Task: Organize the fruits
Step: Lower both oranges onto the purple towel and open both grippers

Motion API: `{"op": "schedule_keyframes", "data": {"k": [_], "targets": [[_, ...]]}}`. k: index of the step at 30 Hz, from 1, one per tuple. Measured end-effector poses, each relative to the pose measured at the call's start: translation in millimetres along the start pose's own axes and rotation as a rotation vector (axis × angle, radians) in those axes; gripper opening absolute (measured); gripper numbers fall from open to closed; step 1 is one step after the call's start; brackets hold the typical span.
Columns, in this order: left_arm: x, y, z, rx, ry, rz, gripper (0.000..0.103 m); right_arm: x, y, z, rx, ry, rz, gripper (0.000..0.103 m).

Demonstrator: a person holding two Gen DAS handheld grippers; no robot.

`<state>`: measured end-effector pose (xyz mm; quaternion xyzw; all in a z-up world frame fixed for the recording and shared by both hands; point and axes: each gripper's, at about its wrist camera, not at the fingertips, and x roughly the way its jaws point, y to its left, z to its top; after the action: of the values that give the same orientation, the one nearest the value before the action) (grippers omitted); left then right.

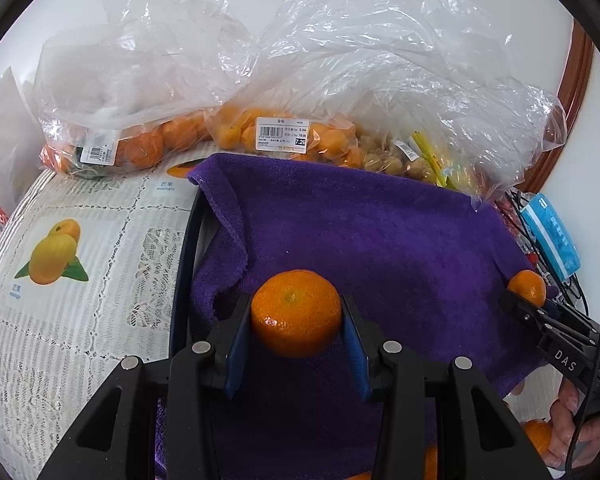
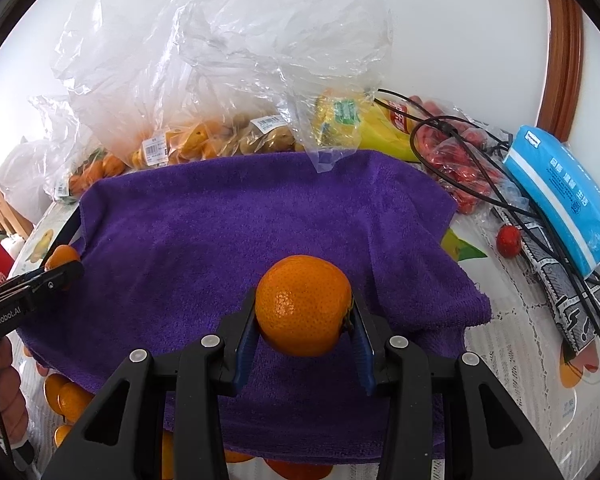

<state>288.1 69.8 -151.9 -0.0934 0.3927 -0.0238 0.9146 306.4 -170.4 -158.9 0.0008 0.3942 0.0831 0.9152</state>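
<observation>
My left gripper [image 1: 297, 316] is shut on an orange tangerine [image 1: 296, 313], held above a purple towel [image 1: 380, 240]. My right gripper [image 2: 304, 308] is shut on a second tangerine [image 2: 303, 305] over the same purple towel [image 2: 260, 216]. Each gripper shows at the edge of the other's view: the right gripper [image 1: 526, 300] with its tangerine [image 1: 528, 287] at the right, the left gripper [image 2: 62, 270] with its tangerine [image 2: 62, 257] at the left. More loose tangerines [image 2: 70, 398] lie near the towel's front left edge.
Clear plastic bags [image 1: 284, 136] of tangerines, kumquats and small yellow fruits line the back, with bananas [image 2: 380, 136] and red fruit [image 2: 460, 176]. A blue tissue pack [image 2: 560, 192], black cables [image 2: 480, 184] and a loose red fruit [image 2: 508, 240] lie right. A fruit-print lace tablecloth [image 1: 80, 280] covers the table.
</observation>
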Motion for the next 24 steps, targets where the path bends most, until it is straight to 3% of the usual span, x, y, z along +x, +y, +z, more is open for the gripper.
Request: {"op": "schedule_keyframes", "data": {"k": [24], "targets": [[-0.6, -0.7, -1.3, 0.005, -0.002, -0.015, 0.040, 7.4, 0.9, -3.5, -0.021, 0.021, -0.029, 0.042]]}}
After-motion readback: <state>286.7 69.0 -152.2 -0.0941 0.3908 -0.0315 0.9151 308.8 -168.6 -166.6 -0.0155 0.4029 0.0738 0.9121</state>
